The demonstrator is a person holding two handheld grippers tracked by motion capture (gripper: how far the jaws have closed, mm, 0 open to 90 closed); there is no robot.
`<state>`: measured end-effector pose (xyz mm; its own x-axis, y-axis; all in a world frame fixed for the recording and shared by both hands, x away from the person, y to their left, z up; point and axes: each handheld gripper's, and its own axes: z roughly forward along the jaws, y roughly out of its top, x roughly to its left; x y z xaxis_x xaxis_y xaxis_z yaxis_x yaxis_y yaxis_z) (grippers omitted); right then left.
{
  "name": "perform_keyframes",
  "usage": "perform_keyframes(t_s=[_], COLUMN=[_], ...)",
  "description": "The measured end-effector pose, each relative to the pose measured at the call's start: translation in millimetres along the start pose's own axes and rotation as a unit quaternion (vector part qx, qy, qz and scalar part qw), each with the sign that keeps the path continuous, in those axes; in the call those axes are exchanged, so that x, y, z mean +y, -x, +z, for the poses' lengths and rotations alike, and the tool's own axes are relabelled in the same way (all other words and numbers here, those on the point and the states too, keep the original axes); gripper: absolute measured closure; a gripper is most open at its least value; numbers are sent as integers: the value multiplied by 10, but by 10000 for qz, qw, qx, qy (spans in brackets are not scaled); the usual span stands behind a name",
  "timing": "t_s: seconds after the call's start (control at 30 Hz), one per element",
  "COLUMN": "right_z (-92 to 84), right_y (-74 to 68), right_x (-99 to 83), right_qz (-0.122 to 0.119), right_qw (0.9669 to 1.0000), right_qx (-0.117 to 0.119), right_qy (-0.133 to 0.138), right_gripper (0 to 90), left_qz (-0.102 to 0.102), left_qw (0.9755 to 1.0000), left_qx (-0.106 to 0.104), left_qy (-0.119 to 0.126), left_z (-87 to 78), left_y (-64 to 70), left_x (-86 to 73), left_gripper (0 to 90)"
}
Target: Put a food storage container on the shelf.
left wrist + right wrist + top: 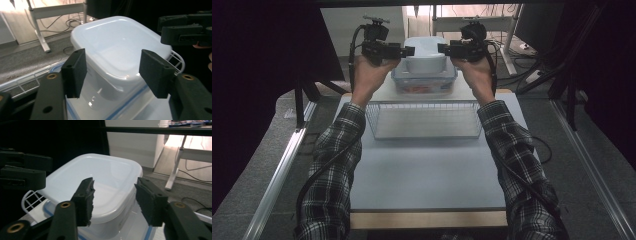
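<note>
Dark curtains frame a workroom with grey carpet, metal rails at both lower edges of the high view, and a white desk frame with loose cables at top centre. On the pale blue table (427, 170), mid-frame, a wire basket (424, 120) lies with its long axis running left to right across the picture. Behind it, toward the top of the frame, a clear container with a blue-trimmed lid (424, 82) sits on a white board, its long side also left to right; whether it touches the basket cannot be told. Stacked on that lid is a white plastic tub (426, 52), turned upside down with its flat base facing up and its wider rim at the bottom. A person's forearms in plaid sleeves reach up from the bottom edge. The left gripper (410, 51) points right toward the tub and the right gripper (442, 48) points left toward it, each just beside the tub. In the gripper views, both pairs of jaws stand apart, holding nothing, with the tub's upper corner between and beyond the pads (75, 72).
</note>
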<state>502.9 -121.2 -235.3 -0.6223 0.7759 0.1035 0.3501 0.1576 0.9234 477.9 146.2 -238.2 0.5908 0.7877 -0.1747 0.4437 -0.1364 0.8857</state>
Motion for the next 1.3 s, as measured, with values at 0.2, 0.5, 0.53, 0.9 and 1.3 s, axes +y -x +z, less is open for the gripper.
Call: perform_keyframes(t_s=[0.2,0.5,0.53,0.9,1.3], right_z=[-88,-162,-166,-310,-486], right_y=[28,-12,-15,-7,-28], right_x=[-87,-317,-348,-659,-970], right_qz=[-148,-333,-349,-501,-581], right_qw=[9984,9956,9956,9946,9945], right_qx=[533,838,833,877,787], right_qy=[-116,-265,-254,-255,-372], right_gripper=[276,161,150,139,90], left_qz=[239,427,461,697,770], left_qw=[9989,9981,9978,9955,9949], left_qx=[-395,-438,-483,-646,-656], left_qy=[57,-68,-41,-7,-7], left_z=[-72,-109,-116,-264,-359], left_y=[0,23,29,153,195], left_x=[-118,-401,-435,-730,-1146], left_gripper=[193,77,77,70,66])
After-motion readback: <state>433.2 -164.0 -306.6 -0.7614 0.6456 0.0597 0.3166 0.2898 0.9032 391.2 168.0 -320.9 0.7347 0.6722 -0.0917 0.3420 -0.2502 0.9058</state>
